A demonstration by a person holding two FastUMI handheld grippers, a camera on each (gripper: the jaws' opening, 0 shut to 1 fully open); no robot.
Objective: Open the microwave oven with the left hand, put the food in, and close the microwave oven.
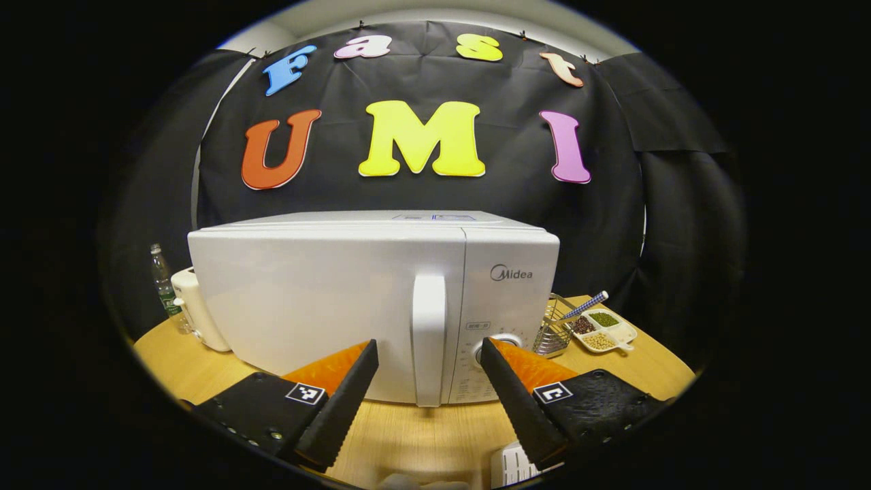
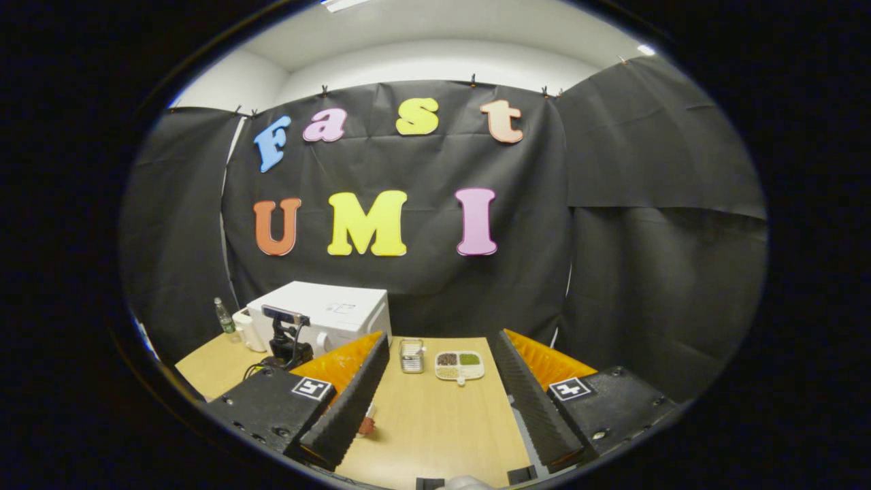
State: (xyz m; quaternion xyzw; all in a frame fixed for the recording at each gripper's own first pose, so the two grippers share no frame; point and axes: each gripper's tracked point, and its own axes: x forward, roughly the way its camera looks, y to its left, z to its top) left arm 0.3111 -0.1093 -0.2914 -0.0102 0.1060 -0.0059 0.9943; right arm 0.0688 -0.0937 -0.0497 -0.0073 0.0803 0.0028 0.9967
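The task looks barely begun: the microwave oven (image 1: 374, 299) sits shut on the worktop (image 1: 415, 435), facing the left hand-held gripper (image 1: 429, 388), whose fingers are spread apart either side of the upright door handle (image 1: 429, 337) without touching it. The oven's long axis runs sideways across the left gripper view. Well back from it, the right hand-held gripper (image 2: 439, 388) hangs apart and empty, and the food cannot be picked out for certain.

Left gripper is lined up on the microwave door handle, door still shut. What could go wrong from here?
1. The left gripper is open with the handle between its fingers; closing off-centre could slip onto the dial beside it.
2. Pulling may drag the whole microwave across the table instead of opening the door.
3. The wire basket and divided dish sit near the microwave's right side and could get bumped.
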